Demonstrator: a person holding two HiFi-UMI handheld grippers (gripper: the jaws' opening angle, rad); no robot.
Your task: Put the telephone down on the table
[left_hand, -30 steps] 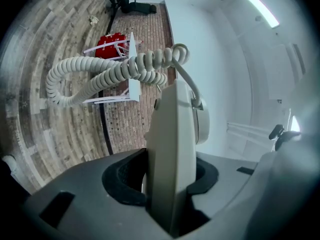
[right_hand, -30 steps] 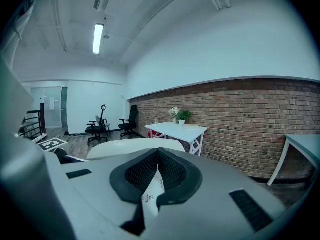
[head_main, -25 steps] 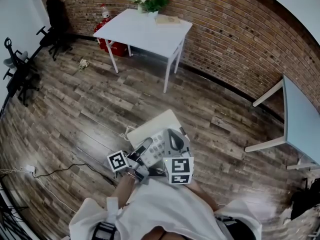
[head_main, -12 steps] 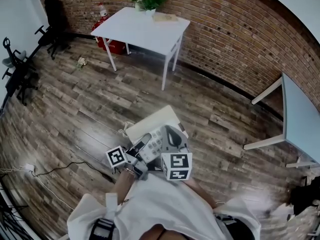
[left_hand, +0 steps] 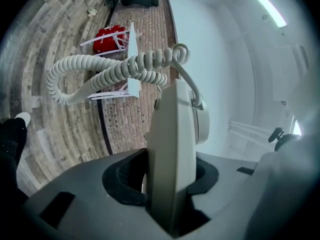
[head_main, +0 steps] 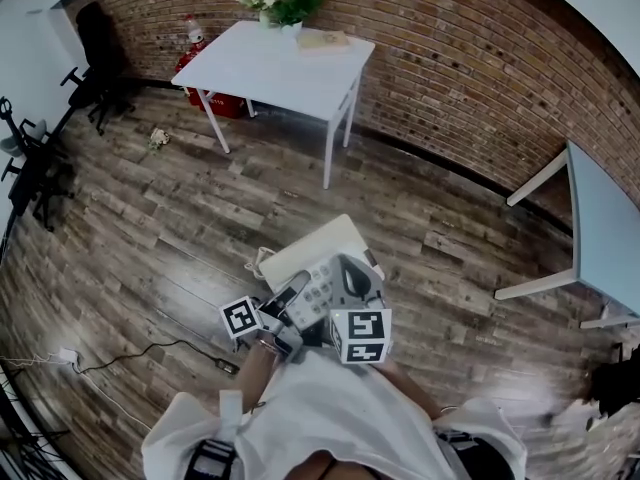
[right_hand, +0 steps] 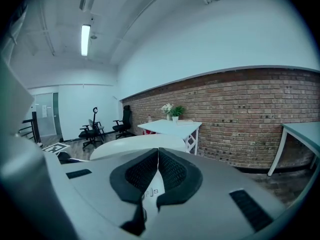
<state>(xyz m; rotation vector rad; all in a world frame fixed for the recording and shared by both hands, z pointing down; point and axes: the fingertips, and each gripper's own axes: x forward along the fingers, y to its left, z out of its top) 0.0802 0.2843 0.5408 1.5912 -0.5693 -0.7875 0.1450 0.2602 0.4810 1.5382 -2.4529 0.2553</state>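
Note:
I carry a grey-white telephone (head_main: 318, 280) above the wooden floor, close to my body. Between the jaws of my left gripper (head_main: 283, 313) (left_hand: 167, 176) sits the handset (head_main: 291, 295) (left_hand: 172, 144), standing on edge with both pads pressed on it. Its coiled cord (left_hand: 100, 74) loops out ahead. My right gripper (head_main: 350, 286) (right_hand: 157, 176) is shut on a thin edge of the telephone base (right_hand: 140, 145), whose rounded top shows just beyond the pads. The white table (head_main: 285, 63) (right_hand: 170, 125) stands ahead by the brick wall.
On the white table are a flower pot (head_main: 282, 3) and a flat book (head_main: 322, 39); a red object (head_main: 205, 63) stands under it. A second table (head_main: 600, 238) is at the right. Office chairs (head_main: 95, 53) stand far left. A cable (head_main: 150, 353) lies on the floor.
Both grippers keep the same hold on the telephone. In the head view the room has slid a little, the white table drifting left and up.

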